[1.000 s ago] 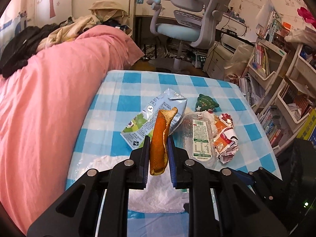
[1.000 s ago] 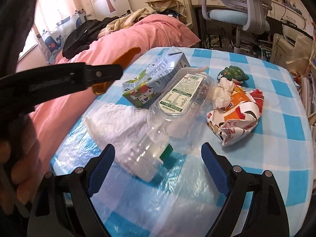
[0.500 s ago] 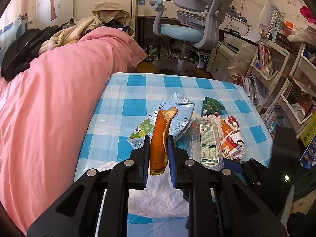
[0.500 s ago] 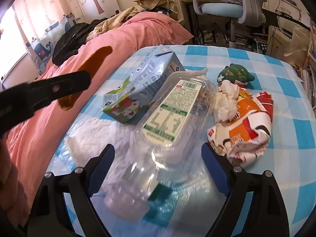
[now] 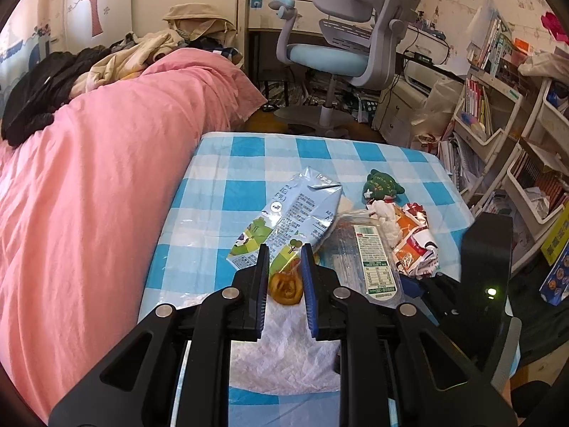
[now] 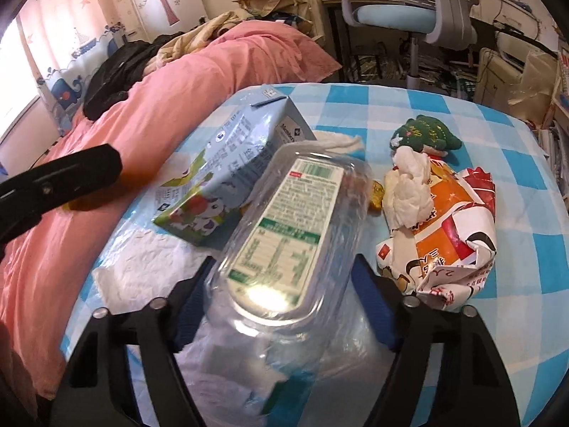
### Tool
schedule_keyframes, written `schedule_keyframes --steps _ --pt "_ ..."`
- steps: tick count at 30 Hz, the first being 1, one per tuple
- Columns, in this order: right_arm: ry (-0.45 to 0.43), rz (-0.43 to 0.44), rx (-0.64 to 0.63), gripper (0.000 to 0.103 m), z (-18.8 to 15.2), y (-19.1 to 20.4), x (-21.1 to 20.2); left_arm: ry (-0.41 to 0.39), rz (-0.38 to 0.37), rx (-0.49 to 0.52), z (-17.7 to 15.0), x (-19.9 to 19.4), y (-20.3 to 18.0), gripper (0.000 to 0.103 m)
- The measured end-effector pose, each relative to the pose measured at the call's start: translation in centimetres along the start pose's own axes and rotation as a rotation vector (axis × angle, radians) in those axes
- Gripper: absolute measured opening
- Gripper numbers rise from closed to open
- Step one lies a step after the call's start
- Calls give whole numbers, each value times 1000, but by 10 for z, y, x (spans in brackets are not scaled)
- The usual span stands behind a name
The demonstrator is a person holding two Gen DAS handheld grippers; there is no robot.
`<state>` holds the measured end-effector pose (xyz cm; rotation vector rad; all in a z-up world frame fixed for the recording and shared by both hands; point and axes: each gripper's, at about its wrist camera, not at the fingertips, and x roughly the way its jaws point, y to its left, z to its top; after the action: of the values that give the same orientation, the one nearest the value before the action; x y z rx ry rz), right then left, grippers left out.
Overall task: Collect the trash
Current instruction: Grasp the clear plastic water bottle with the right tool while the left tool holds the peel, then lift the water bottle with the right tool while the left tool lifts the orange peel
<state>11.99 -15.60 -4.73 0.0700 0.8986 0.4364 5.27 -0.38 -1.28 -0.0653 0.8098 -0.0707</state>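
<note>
My left gripper [image 5: 284, 259] is open; the orange peel [image 5: 285, 286] lies loose below and between its fingers, above a white plastic bag [image 5: 284, 352]. My right gripper [image 6: 282, 274] is open, its fingers on either side of a clear plastic bottle [image 6: 288, 235] with a green-white label, which also shows in the left wrist view [image 5: 370, 259]. A blue milk carton [image 5: 288, 219] [image 6: 231, 170], a crumpled orange-red wrapper [image 6: 448, 235] [image 5: 414, 238] and a white tissue [image 6: 409, 188] lie on the blue checked table [image 5: 245, 163].
A green plush toy [image 5: 382, 183] [image 6: 425, 135] lies behind the wrapper. A pink bed [image 5: 89, 185] borders the table's left side. An office chair [image 5: 352, 46] stands beyond; shelves with books [image 5: 498, 117] stand right. The left gripper's arm [image 6: 60, 181] shows in the right view.
My left gripper has opened and the orange peel has dropped out of its grip toward the white bag. My right gripper has moved forward so its fingers now flank the bottle.
</note>
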Motion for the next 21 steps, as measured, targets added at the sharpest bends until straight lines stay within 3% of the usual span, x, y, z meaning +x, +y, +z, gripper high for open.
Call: schedule_keyframes --steps 4,21 --pt "2 42 -7 57 -5 -4 -18 -6 -10 -22 -1 -6 6 17" --pt "-100 261 142 56 -35 -23 -99 -49 -48 -19 -23 -39 6 17"
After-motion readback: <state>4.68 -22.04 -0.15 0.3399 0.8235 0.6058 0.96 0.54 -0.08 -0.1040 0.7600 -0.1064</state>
